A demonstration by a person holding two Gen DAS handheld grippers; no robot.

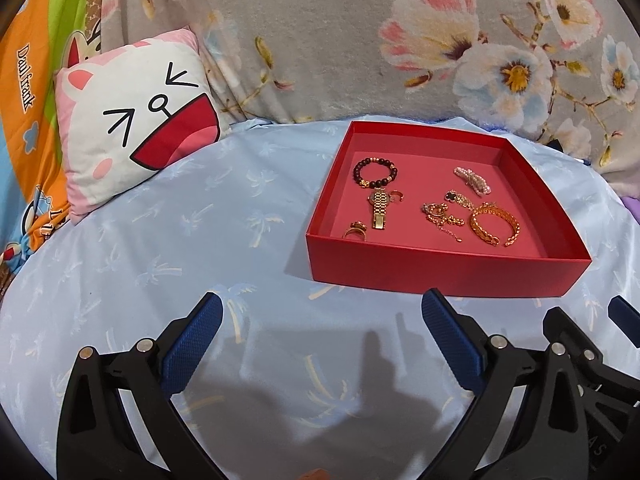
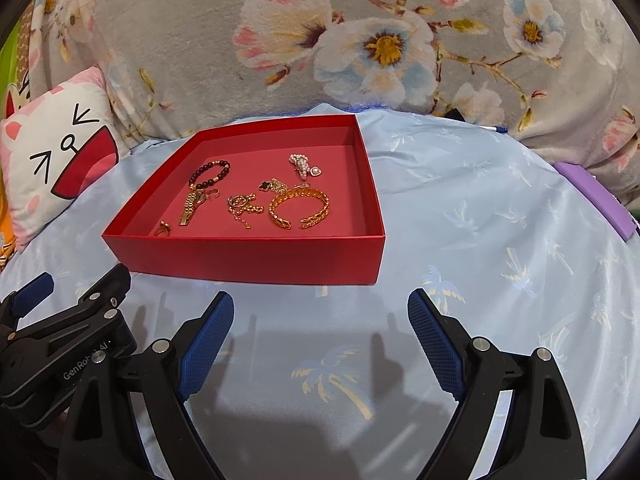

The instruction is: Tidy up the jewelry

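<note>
A shallow red box point(image 1: 440, 270) point(image 2: 248, 254) sits on the light blue sheet. Inside lie a dark bead bracelet point(image 1: 374, 172) point(image 2: 210, 174), a gold watch point(image 1: 378, 208) point(image 2: 192, 204), a gold ring point(image 1: 354, 232) point(image 2: 163, 230), a gold chain with charms point(image 1: 442, 216) point(image 2: 244, 206), a wide gold cuff bracelet point(image 1: 494, 224) point(image 2: 300, 208) and a pearl clip point(image 1: 474, 180) point(image 2: 302, 164). My left gripper point(image 1: 322, 312) is open and empty, in front of the box. My right gripper point(image 2: 320, 308) is open and empty, just in front of the box's near wall.
A cat-face pillow point(image 1: 136, 116) point(image 2: 60, 152) leans at the back left. A grey floral blanket point(image 1: 320, 40) point(image 2: 320, 40) rises behind the box. A purple object point(image 2: 596, 196) lies at the right edge. Bare sheet point(image 1: 160, 220) spreads left of the box.
</note>
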